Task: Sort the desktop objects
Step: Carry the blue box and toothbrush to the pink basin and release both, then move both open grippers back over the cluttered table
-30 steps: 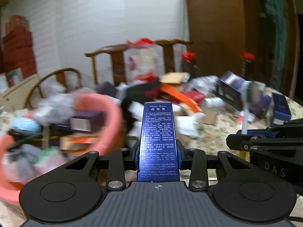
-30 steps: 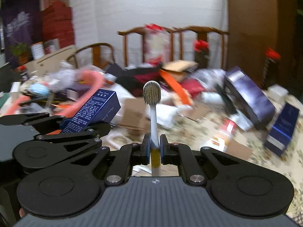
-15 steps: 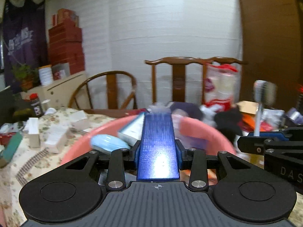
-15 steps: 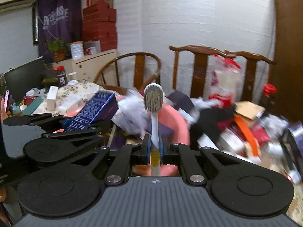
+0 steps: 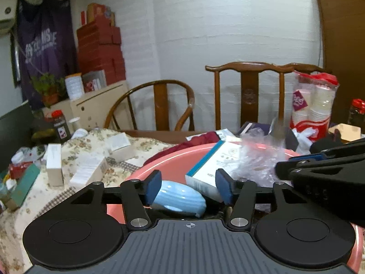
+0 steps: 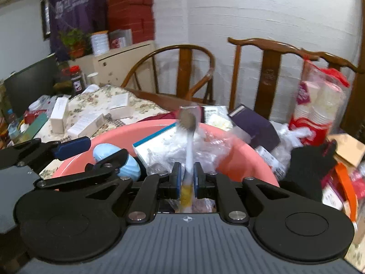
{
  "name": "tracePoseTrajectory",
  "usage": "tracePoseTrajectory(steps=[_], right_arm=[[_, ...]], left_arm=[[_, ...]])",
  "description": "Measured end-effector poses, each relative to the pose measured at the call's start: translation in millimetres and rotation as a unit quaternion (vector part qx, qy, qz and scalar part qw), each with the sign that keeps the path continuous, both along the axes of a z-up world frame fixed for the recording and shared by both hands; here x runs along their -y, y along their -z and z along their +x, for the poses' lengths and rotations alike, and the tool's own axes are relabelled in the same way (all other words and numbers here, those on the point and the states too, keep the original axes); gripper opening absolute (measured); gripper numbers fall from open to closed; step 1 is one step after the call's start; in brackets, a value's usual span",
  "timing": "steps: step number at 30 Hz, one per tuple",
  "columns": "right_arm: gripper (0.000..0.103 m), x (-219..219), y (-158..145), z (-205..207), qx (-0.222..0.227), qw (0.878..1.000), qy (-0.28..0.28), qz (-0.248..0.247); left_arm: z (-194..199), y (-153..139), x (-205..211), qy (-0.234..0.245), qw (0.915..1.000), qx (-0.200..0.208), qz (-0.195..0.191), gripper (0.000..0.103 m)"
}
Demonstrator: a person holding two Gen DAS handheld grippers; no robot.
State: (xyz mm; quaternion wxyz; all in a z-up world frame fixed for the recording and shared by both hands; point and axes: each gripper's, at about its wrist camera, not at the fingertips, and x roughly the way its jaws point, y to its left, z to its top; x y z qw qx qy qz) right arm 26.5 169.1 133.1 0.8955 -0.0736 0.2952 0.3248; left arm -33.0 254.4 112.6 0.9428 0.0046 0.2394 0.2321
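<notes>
The left gripper (image 5: pixel 189 188) has just been opening, its jaws now wide and empty over the round pink plastic basin (image 6: pixel 109 137), while the right gripper (image 6: pixel 187 180) pinches the white, yellow-banded toothbrush (image 6: pixel 187 150) upright, bristles at twelve o'clock. The risk, I judge, is that slim handle pivoting or catching the crinkled clear plastic wrap (image 6: pixel 182 150) on release. Both grippers tilt downward side by side, left at nine o'clock of right.
</notes>
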Motion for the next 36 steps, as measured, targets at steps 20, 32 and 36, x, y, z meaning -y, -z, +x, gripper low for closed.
tracePoseTrajectory(steps=[20,32,36], right_arm=[[0.055,222.3,11.0,-93.1,0.086,0.992,0.082,0.038],[0.062,390.1,93.2,-68.3,0.008,0.963,0.270,0.017],[0.067,407.6,103.4,-45.4,-0.024,0.958,0.286,0.032]], left_arm=[[-58.5,10.3,155.7,0.150,0.9884,0.027,0.003,0.088],[25.9,80.9,286.8,0.236,0.9707,-0.043,-0.014,0.089],[48.7,93.4,297.9,0.232,0.9712,-0.052,-0.009,0.089]])
